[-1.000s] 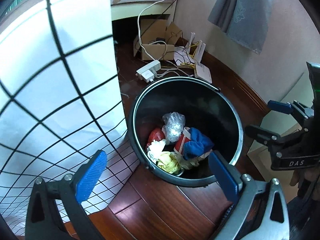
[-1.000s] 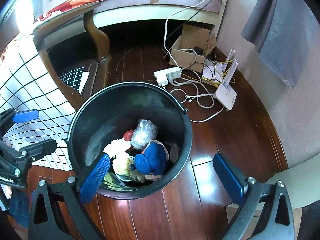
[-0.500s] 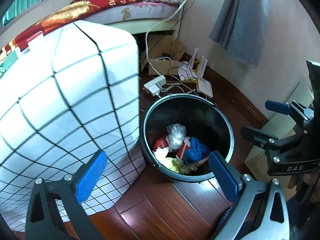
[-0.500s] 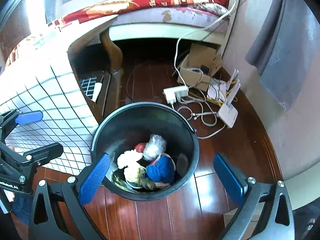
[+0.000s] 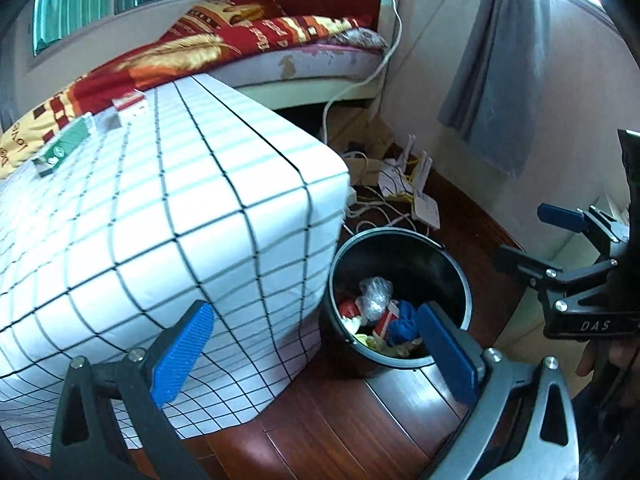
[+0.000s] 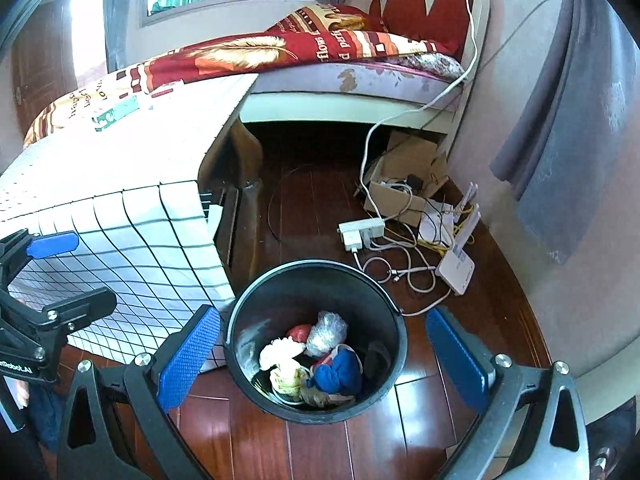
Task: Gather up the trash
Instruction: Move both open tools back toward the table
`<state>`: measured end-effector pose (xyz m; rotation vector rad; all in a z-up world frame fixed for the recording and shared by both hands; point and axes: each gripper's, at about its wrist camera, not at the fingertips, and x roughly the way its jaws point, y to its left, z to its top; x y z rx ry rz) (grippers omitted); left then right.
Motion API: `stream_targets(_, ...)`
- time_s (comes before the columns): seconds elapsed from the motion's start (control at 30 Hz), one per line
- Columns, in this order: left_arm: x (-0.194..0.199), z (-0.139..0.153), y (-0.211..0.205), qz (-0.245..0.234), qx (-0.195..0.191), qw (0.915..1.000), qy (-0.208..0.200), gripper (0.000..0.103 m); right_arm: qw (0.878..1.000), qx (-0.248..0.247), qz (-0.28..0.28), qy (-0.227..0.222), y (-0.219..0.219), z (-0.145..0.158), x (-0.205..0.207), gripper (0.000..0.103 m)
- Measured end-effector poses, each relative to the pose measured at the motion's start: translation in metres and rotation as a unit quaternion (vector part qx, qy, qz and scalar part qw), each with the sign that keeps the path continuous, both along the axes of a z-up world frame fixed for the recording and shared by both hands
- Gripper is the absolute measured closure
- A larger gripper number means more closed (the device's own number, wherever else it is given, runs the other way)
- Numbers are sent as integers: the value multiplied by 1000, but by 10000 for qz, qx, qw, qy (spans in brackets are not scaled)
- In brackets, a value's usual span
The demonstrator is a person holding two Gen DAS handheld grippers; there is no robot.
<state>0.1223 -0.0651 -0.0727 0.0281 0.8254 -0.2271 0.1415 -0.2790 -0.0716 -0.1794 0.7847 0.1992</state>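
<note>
On floor beside desk (image 5: 168, 216): black bin (image 6: 316, 344) already holds wrappers, blue cloth (image 6: 338, 372). My left gripper (image 5: 316, 354) and right gripper (image 6: 324, 360) both empty, fingers apart. Small packets (image 5: 64, 148) on desk possibly trash left; hard to tell.

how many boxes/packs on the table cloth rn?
3 visible: green pack near the far left edge, grey box beside it, red-and-white pack further back by the bed. More may be out of frame.
</note>
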Motion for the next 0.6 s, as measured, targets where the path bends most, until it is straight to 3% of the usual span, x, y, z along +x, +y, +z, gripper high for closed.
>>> stream_targets(0.6, 6, 37, 106, 1030, 7, 9937, -442, 1, 9919, 512, 1040, -513, 109, 66, 18, 0)
